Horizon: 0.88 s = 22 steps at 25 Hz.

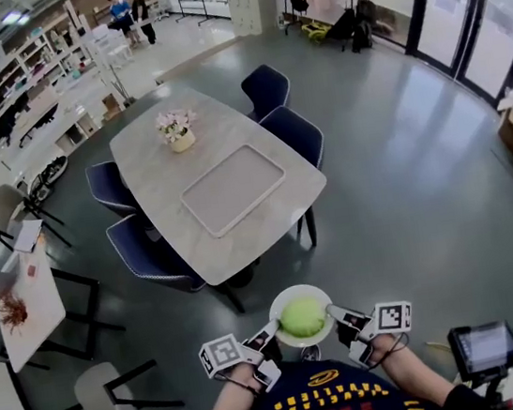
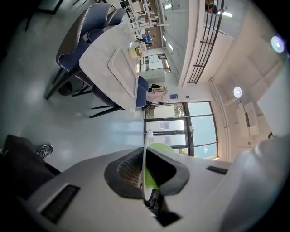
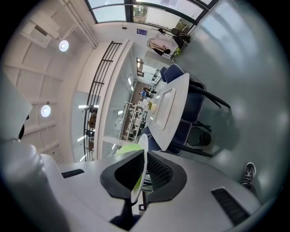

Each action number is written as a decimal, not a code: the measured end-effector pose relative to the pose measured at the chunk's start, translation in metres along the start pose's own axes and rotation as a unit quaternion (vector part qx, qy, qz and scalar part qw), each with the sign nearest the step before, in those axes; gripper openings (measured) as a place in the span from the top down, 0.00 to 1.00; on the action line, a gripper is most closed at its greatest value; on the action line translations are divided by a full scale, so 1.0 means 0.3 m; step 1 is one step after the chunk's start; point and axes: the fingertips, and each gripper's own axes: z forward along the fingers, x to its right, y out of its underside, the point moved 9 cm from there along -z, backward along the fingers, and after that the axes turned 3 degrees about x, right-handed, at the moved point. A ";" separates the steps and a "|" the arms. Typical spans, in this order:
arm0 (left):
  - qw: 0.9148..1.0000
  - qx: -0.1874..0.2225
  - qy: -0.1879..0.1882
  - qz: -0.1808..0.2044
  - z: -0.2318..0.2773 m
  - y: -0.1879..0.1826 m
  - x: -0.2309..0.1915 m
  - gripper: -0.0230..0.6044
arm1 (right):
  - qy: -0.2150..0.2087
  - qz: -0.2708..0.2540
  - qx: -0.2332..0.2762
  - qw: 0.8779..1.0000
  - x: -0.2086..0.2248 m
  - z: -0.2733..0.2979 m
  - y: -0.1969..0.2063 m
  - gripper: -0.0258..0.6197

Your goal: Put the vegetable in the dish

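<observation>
Over the grey floor (image 1: pixel 402 160), short of the table (image 1: pixel 155 157), left gripper (image 1: pixel 267 332) and right gripper (image 1: pixel 337 316) each clamp the white dish (image 1: pixel 297 290) rim; the round green vegetable (image 1: pixel 303 317) already sits inside, so probably only setting down remains.

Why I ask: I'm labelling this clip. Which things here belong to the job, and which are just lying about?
Job: green vegetable, lying in the white dish; left gripper and right gripper, each shut on the dish's rim.
Lying about: table, the tray and flower pot on it, blue chairs.
</observation>
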 end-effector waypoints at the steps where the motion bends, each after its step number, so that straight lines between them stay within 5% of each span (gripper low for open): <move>1: 1.000 0.001 -0.003 0.002 0.012 -0.003 0.000 0.94 | 0.006 0.010 0.000 1.000 0.012 -0.002 -0.007 0.93; 12: 1.000 0.003 -0.016 -0.009 0.127 -0.080 -0.001 0.94 | -0.017 0.008 -0.004 1.000 0.066 0.071 -0.128 0.93; 22: 1.000 -0.022 -0.022 -0.001 0.339 -0.308 0.033 0.94 | -0.006 0.018 0.020 1.000 0.124 0.217 -0.345 0.93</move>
